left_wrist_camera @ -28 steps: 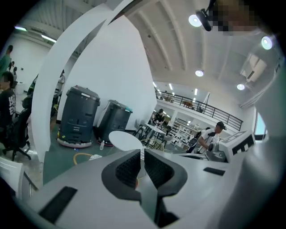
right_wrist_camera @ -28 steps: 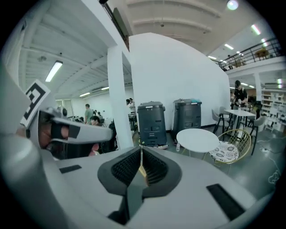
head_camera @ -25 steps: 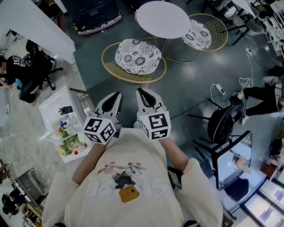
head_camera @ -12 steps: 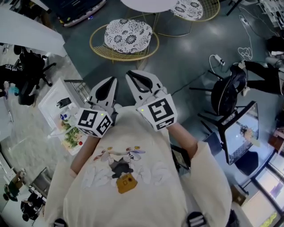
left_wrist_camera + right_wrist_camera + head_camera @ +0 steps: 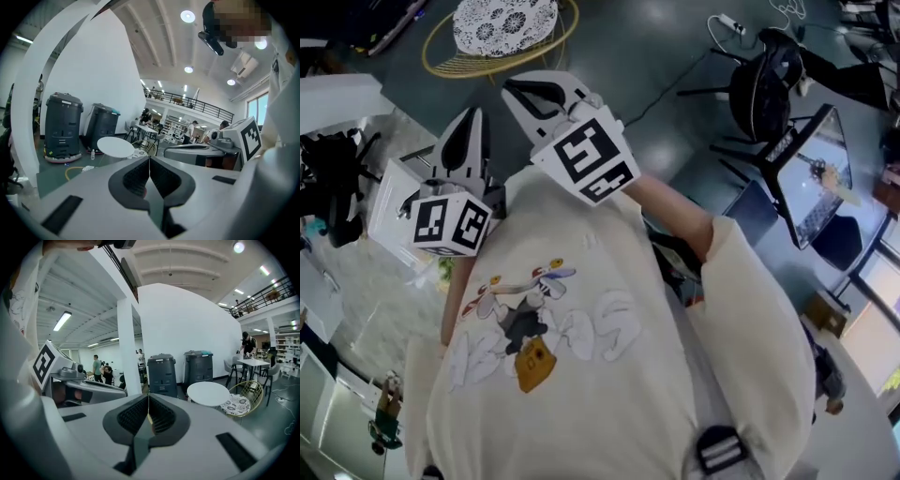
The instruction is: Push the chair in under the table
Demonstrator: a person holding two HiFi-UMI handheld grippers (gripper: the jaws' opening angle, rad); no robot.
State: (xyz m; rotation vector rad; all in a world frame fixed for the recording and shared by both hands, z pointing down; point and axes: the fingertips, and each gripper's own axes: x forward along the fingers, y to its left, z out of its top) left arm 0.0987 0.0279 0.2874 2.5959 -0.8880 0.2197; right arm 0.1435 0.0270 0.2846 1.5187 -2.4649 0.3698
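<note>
The chair [image 5: 502, 23], a gold wire frame with a black-and-white patterned cushion, stands on the dark floor at the top of the head view, some way beyond both grippers. The round white table is out of that view. It shows in the right gripper view [image 5: 208, 392] with a chair [image 5: 241, 403] beside it, and small in the left gripper view [image 5: 115, 146]. My left gripper [image 5: 472, 114] and right gripper [image 5: 516, 86] are held side by side in front of my chest, both shut and empty. The right gripper's jaws have just been closing with nothing between them.
A black office chair [image 5: 764, 89] and a dark screen [image 5: 816, 169] stand at the right. A white cart [image 5: 389, 206] is low on the left. Two grey bins [image 5: 161, 373] stand by a white wall behind the table. People are far off in the background.
The head view has swung down and back, so the chair slid to the top edge and the table left the view. Both grippers rose a little and stayed side by side.
</note>
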